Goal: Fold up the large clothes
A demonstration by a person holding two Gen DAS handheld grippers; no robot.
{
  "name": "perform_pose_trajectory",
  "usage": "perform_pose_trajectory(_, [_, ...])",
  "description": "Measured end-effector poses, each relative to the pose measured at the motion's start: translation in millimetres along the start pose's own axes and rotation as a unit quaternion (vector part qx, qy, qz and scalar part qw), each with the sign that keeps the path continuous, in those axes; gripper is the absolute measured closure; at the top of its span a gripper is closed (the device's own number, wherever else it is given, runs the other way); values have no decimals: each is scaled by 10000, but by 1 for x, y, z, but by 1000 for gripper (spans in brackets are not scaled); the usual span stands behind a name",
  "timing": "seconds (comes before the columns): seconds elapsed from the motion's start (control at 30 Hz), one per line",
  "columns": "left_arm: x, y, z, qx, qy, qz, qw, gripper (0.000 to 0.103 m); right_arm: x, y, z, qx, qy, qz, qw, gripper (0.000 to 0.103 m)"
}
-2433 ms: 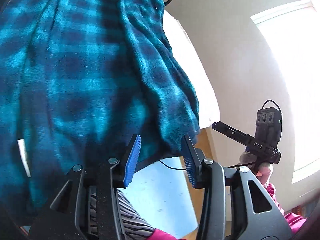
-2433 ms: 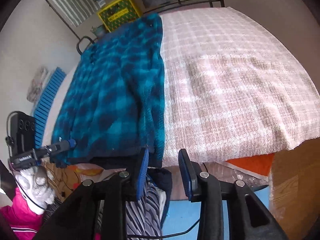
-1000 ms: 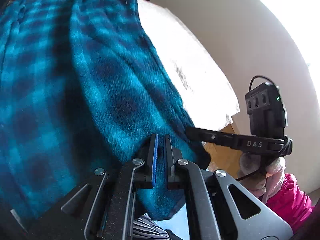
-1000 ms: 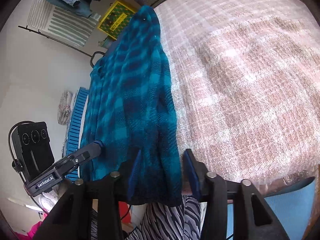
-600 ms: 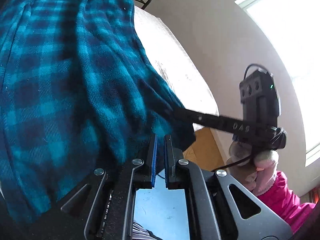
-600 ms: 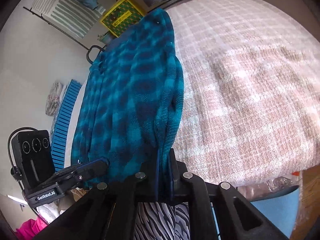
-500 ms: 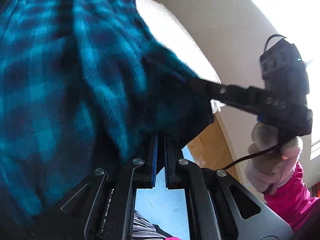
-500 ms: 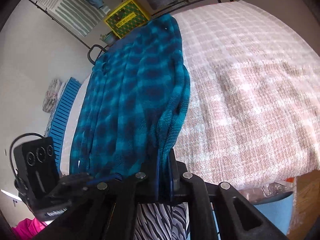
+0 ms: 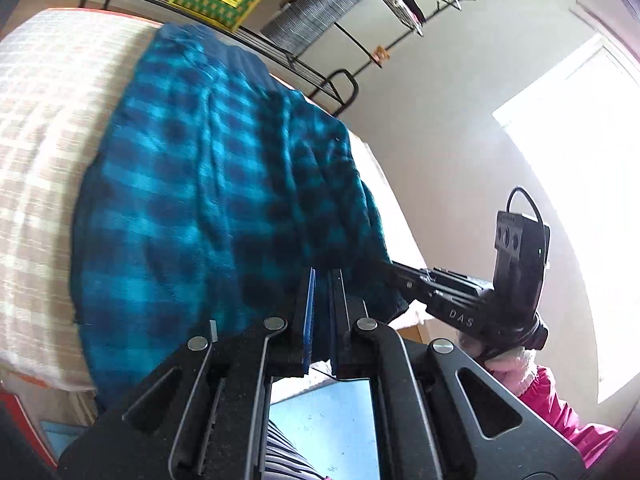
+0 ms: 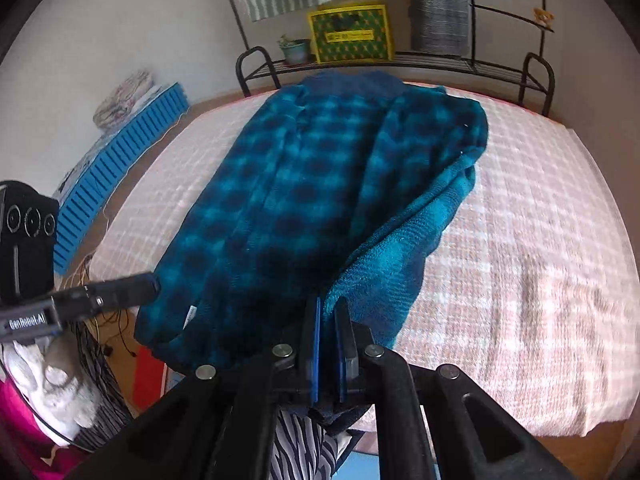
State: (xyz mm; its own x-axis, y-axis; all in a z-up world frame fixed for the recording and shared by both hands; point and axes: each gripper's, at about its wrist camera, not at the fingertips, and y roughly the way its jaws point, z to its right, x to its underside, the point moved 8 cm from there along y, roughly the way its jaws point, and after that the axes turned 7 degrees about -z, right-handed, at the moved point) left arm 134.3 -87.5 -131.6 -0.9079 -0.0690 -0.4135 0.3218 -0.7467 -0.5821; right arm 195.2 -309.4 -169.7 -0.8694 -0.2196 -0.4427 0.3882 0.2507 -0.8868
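Note:
A teal and navy plaid fleece garment [image 10: 304,184] lies lengthwise on the bed, collar at the far end. My right gripper [image 10: 328,304] is shut on its near right edge and holds that edge up, so a fold shows the plain teal underside. In the left wrist view the same gripper [image 9: 384,266] bites the garment's right side. My left gripper [image 9: 322,276] is shut with the garment [image 9: 192,184] dark around its tips. In the right wrist view the left gripper [image 10: 154,280] meets the garment's near left edge, beside a white tag.
A pink and white checked bed cover [image 10: 520,260] lies under the garment. A black metal rack [image 10: 440,60] with a yellow box [image 10: 350,34] and a potted plant stands behind the bed. A blue slatted panel [image 10: 120,160] leans at the left. A bright window [image 9: 580,160] lies to the right.
The right gripper went from open around the garment's right edge to shut on it. Both grippers then rose and drew back with the cloth. The left stayed shut.

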Motion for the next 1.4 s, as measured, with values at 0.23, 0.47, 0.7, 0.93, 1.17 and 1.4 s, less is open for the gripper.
perform_pose_trajectory(0.23, [-17,-38,-67,-229,-610,352,9973,101,-10,55,-85,44,-1109,-496,9926,99])
perform_pose_trajectory(0.47, [-15,-24,-97,-324,-847,168,9957,101,14,102,-120,230,-1932,-1130,9744,99])
perform_pose_trajectory(0.7, [-6,10,-94,-259,-820,-165,9962,101,16,89,-114,-100,-1791,-1146,9771,94])
perform_pose_trajectory(0.93, [-1,35,-77,-268,-497,-473,9973,93,1,35,-100,-809,-1329,-815,9844,69])
perform_pose_trajectory(1.17, [5,71,-54,-444,-18,-753,9962,72,-80,10,-24,-517,-348,-244,9978,60])
perform_pose_trajectory(1.4, [12,97,-56,-527,-28,-986,9937,72,-167,32,36,-315,289,-12,9991,56])
